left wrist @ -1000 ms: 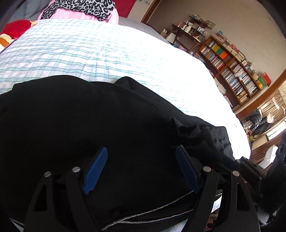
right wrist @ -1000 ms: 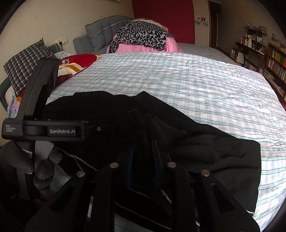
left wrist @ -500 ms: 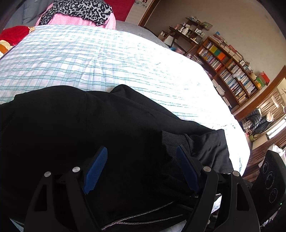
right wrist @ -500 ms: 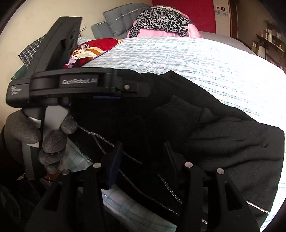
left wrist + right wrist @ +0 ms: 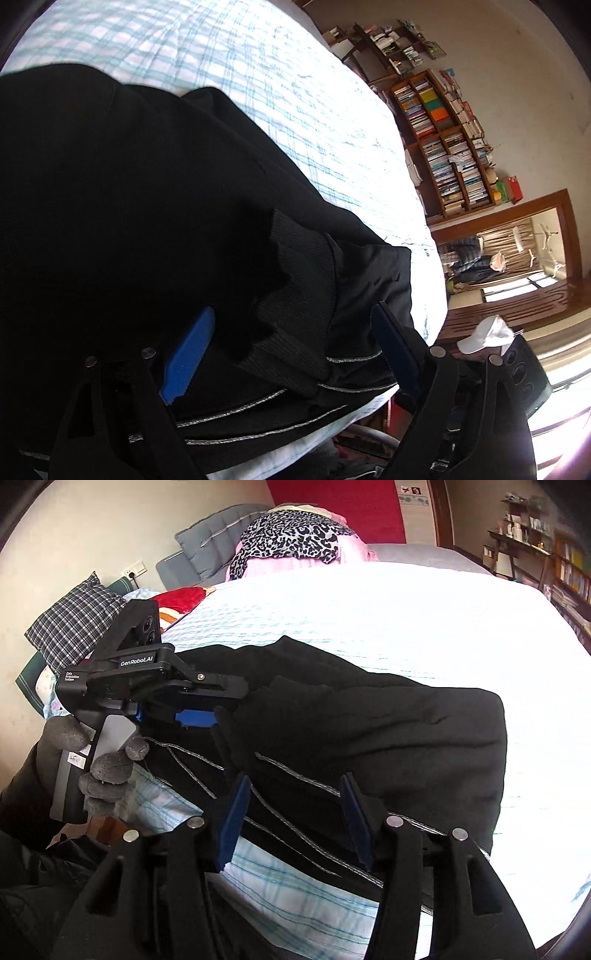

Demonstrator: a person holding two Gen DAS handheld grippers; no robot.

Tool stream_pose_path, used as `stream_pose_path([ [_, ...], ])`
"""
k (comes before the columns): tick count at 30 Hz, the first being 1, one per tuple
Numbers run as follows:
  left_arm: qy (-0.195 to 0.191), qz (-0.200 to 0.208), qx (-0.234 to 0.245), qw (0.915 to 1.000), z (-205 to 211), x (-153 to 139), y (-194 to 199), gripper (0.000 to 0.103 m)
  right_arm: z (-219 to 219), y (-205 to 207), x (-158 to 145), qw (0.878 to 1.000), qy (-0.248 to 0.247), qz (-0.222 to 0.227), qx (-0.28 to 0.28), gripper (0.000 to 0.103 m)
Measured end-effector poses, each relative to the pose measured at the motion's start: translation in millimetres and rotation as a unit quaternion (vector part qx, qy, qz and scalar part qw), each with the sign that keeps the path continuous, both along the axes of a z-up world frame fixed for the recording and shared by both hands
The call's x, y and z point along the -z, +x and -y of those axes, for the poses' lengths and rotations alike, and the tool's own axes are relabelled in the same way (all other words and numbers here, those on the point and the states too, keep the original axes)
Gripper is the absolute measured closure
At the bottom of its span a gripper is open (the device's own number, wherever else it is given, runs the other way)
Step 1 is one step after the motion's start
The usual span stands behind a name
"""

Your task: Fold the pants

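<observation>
Both my left claw [image 5: 291, 350] and right claw [image 5: 291, 819] hang released over the soft, floppy black pants [image 5: 369, 731] at the bed's [image 5: 406, 609] near edge, so I'd pinch the ribbed cuff [image 5: 299, 258].

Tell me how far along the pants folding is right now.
Partly done, it seems. The black pants lie doubled on the checked bedspread, a ribbed cuff resting on top near the silver-striped edge. In hand: nothing; the left gripper and right gripper both hover over that edge with jaws open. Left: smoothing the bunched cloth and probably another fold.
</observation>
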State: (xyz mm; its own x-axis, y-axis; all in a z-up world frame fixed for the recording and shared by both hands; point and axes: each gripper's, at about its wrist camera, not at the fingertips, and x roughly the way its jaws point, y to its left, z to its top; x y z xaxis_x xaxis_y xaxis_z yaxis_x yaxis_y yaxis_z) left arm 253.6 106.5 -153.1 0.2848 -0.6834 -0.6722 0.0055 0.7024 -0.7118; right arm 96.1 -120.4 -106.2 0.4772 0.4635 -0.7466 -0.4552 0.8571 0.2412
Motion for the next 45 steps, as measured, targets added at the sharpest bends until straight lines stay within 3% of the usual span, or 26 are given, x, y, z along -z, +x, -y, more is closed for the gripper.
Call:
stream_pose_path([
  [2,-0.013,-0.022,0.007,0.9997,2.8,5.0,2.4,0.017,7.5,0.5,0.1,1.000,-0.001,0.003,0.012,0.051],
  [5,-0.006,-0.018,0.018,0.9997,6.4,4.0,1.8,0.020,16.4,0.3,-0.5,1.000,-0.002,0.009,0.026,0.051],
  [8,0.007,-0.021,0.024,0.9995,9.5,1.7,2.2,0.039,32.3,-0.6,-3.5,0.999,0.003,0.012,0.046,0.051],
  [10,0.024,-0.023,0.018,0.9993,7.3,1.2,2.9,0.073,41.9,1.2,-5.6,0.998,0.007,0.015,0.065,0.051],
  [13,0.022,-0.021,0.008,0.9995,3.8,-1.7,-0.9,0.082,62.9,2.1,-10.0,0.995,0.012,0.018,0.101,0.051],
  [19,0.034,0.042,0.005,0.9985,4.9,-32.8,-10.7,0.088,112.4,2.2,-13.3,0.982,0.016,0.012,0.189,0.051],
  [26,0.065,0.123,-0.022,0.9901,-18.8,-65.9,-26.0,0.089,140.9,-18.4,-4.1,0.979,-0.007,-0.012,0.203,0.044],
  [32,0.109,0.102,-0.021,0.9886,-27.0,-38.2,-42.7,0.088,111.1,-22.5,12.8,0.987,-0.028,-0.038,0.155,0.044],
  [35,0.108,0.093,-0.031,0.9893,-33.7,-26.0,-47.0,0.088,94.5,-25.0,16.5,0.991,-0.046,-0.043,0.122,0.043],
  [41,0.125,0.107,-0.031,0.9859,-39.0,-26.0,-53.2,0.088,76.6,-25.6,42.3,0.984,-0.125,-0.068,0.104,0.043],
  [45,0.158,0.118,-0.018,0.9802,-36.2,-23.3,-61.0,0.088,78.1,-23.3,48.2,0.981,-0.138,-0.080,0.111,0.042],
])
